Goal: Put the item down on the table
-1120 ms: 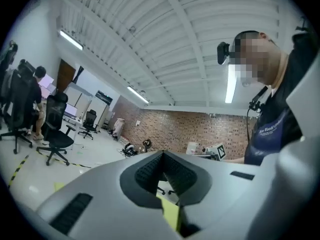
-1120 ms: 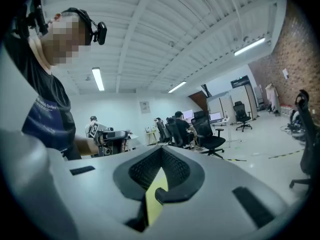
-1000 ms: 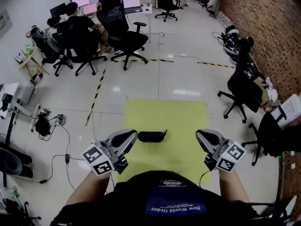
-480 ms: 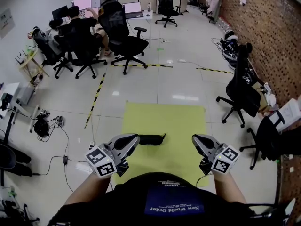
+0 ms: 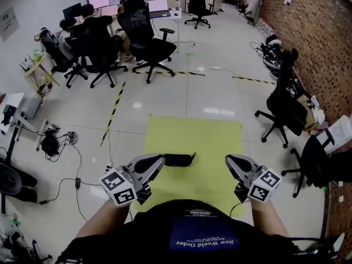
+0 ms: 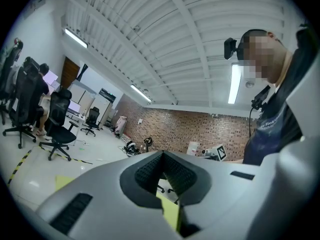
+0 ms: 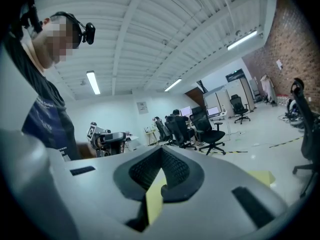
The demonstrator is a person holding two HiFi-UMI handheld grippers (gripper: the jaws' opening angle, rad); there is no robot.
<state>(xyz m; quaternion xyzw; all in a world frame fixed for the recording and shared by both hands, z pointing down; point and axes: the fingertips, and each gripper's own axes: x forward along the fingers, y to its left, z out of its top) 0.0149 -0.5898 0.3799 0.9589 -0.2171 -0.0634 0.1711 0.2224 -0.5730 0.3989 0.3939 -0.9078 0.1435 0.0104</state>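
Hovering level over the near edge of the yellow tabletop point(image 5: 212, 139), both tools are empty: the left hand-held gripper point(image 5: 158, 162) has its jaws pressed together on nothing, and the right hand-held gripper point(image 5: 230, 161) looks the same, pads meeting with only yellow surface showing beneath. The dark oblong item point(image 5: 179, 159) lies flat on the tabletop just beside the left tip (touching or not, I cannot tell) and well apart from the right one. My read: the put-down is done, so both are parked closed at either side, clear of nudging it.
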